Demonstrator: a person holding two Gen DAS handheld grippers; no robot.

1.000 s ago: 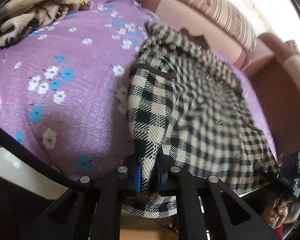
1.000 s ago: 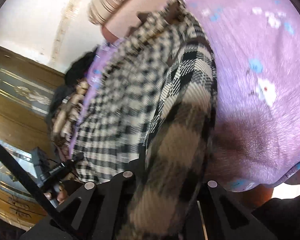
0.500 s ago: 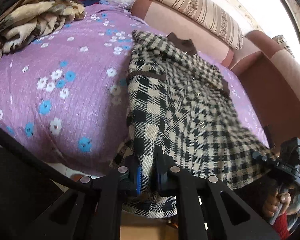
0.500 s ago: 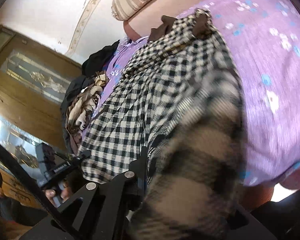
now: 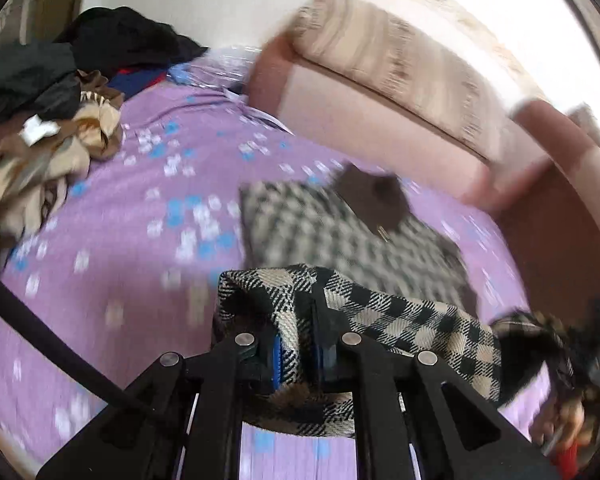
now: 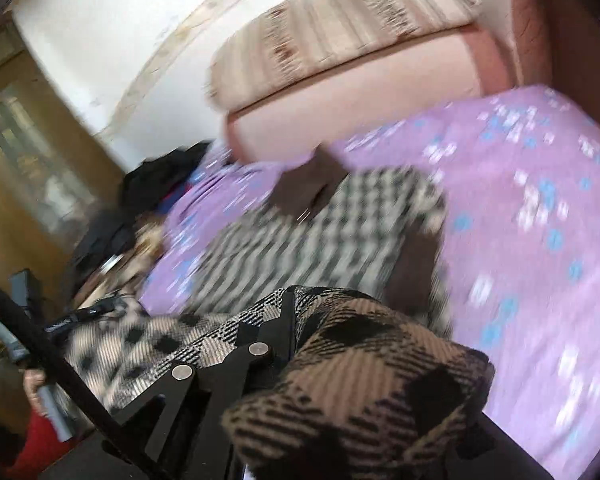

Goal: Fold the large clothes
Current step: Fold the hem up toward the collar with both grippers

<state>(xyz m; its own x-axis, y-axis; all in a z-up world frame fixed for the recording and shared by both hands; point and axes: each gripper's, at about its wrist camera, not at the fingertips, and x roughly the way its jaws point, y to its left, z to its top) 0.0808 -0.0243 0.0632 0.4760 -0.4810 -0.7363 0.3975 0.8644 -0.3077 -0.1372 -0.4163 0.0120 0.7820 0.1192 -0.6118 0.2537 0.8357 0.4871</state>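
Two grippers carry our checked garment (image 5: 400,320) by its hem. Nearest us, the left gripper (image 5: 300,354) has its fingers clamped on a fold of the cloth, and the right gripper (image 6: 288,320) is likewise pinched shut on the hem, cloth draping over it. Beyond, the garment's upper part lies flat on the purple flowered bed (image 5: 120,220). Farther off sit a clothes pile (image 5: 60,120) and a striped cushion (image 6: 340,52).

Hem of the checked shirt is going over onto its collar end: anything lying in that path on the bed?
Nothing visible. Both grippers, left and right, are shut on the checked shirt; its flat half is bare, and the clothes pile sits off to the side on the purple sheet.
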